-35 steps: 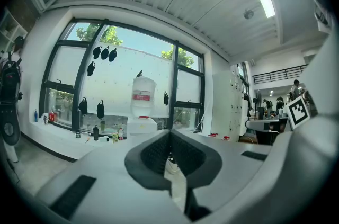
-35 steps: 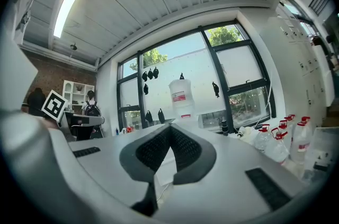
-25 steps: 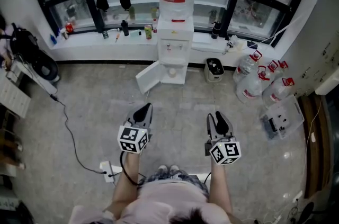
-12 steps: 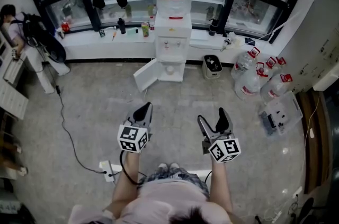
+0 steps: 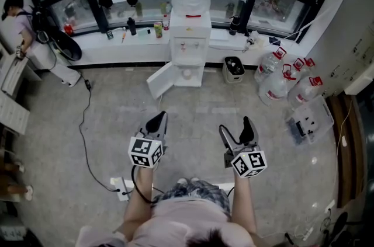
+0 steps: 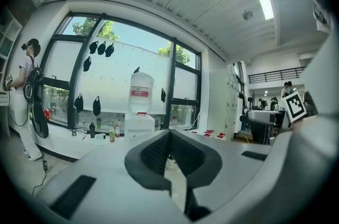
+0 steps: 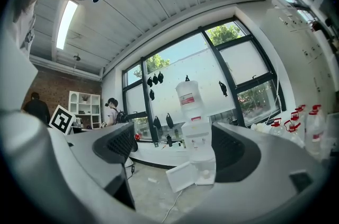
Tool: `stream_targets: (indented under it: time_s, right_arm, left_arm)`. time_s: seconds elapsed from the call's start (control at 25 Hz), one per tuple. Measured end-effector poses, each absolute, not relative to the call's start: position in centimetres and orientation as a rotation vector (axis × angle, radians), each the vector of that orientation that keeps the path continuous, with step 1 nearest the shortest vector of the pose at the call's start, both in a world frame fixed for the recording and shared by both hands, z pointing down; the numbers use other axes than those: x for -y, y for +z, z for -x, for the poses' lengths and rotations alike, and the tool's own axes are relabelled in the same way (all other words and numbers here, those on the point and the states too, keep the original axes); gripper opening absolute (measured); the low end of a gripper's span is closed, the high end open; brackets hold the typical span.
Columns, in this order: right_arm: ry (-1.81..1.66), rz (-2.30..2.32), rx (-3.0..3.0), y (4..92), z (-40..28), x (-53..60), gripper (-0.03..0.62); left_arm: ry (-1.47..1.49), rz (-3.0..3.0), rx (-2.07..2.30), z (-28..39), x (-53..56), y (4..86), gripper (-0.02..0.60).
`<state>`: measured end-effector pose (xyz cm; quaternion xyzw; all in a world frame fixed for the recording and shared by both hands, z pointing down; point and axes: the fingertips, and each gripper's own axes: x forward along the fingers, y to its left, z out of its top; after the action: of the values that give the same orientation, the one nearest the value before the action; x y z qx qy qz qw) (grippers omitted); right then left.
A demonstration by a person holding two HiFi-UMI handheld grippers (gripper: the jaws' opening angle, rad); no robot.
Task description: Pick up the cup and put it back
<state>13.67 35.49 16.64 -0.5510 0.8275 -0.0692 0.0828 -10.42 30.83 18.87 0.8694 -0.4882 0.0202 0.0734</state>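
Observation:
A white water dispenser (image 5: 190,35) stands at the window wall, its lower cabinet door (image 5: 159,81) swung open. A small white cup (image 5: 187,72) shows inside that cabinet, and the right gripper view has the cup (image 7: 204,174) low in the dispenser (image 7: 195,135). Both grippers are held level over the floor, well short of the dispenser. My left gripper (image 5: 156,122) is shut and empty; the left gripper view shows that gripper (image 6: 170,135) with its jaws meeting. My right gripper (image 5: 236,130) has just been opening and stands open, with nothing between the jaws (image 7: 177,151).
Several large water bottles (image 5: 280,79) stand right of the dispenser, with a small bin (image 5: 235,69) beside it. A clear box (image 5: 310,120) lies at right. A power strip (image 5: 120,186) and cable lie at left. A person (image 5: 17,12) stands far left by the sill.
The right gripper's jaws have spread from shut to wide open. The left gripper has kept still. The view shifted slightly, and a person came into view at far left.

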Motion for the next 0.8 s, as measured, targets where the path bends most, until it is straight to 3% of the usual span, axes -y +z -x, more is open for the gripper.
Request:
stream_targets:
  time_s: [0.8]
  right_arm:
    - [-0.225,1.642,-2.459,17.5,-12.4,-29.8,0.451]
  left_arm:
    - [0.096,-2.624,1.484,12.0,-25.8,18.9,0.025]
